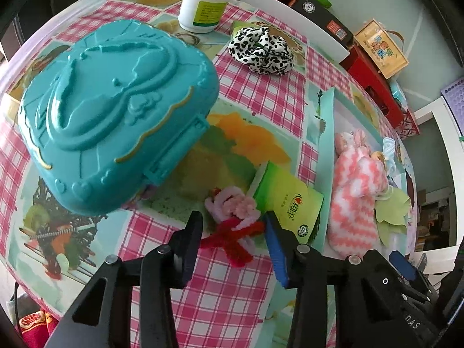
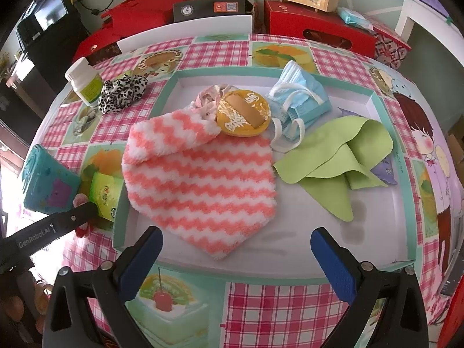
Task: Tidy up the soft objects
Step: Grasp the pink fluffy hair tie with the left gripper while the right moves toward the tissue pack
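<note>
Between the left hand-held gripper fingers, partly closed but not yet pinching, lies the pipe-cleaner flower. Ahead of the empty, wide-open right hand-held gripper, tray already holds striped sock, cloth, mask. Farther left, scrunchie remains on the worktop.

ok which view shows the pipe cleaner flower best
The left wrist view: the pink and red pipe cleaner flower lies whole between the left gripper fingers. In the right wrist view only small bits of it show, mostly hidden behind that gripper's black finger.
</note>
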`<state>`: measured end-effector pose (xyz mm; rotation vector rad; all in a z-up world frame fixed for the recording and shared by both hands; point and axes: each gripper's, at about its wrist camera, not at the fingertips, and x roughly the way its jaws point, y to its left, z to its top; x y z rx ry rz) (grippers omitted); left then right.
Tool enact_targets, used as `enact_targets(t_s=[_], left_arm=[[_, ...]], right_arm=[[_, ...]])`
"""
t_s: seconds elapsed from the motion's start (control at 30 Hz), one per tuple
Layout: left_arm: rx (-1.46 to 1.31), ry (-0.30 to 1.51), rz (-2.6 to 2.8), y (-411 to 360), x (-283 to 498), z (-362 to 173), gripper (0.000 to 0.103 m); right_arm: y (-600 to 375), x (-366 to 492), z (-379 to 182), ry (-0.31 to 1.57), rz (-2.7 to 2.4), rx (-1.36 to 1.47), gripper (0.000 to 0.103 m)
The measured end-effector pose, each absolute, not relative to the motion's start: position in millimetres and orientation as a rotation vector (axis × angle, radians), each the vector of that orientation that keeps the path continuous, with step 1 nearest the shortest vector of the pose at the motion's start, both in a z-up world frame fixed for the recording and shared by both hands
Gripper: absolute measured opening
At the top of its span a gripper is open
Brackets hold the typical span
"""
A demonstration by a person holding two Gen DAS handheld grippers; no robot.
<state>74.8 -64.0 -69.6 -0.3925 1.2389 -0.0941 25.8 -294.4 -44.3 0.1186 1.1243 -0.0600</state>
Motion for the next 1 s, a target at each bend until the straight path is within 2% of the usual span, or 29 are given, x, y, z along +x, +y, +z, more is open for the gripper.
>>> enact_targets(t_s=[0.13,0.57,1.0], left_arm=[[-0.402,1.243,-0.103,-62.7,74.5,-69.7,0.044],[-0.444,1.256,-0.140,-60.7,71.3,-73.3,0.032],[-0.467,1.244,-0.164,-54.0,61.6,-67.9,0.031]], right_arm=[[-295.0,25.8,-44.4,1.123,-0.059,0.121,0.103],[-295.4,26.4,-44.5,1.125,-0.060,0.120,0.103],[-282.8,24.0,-33.4,1.061,-0.016,0.072,0.103]])
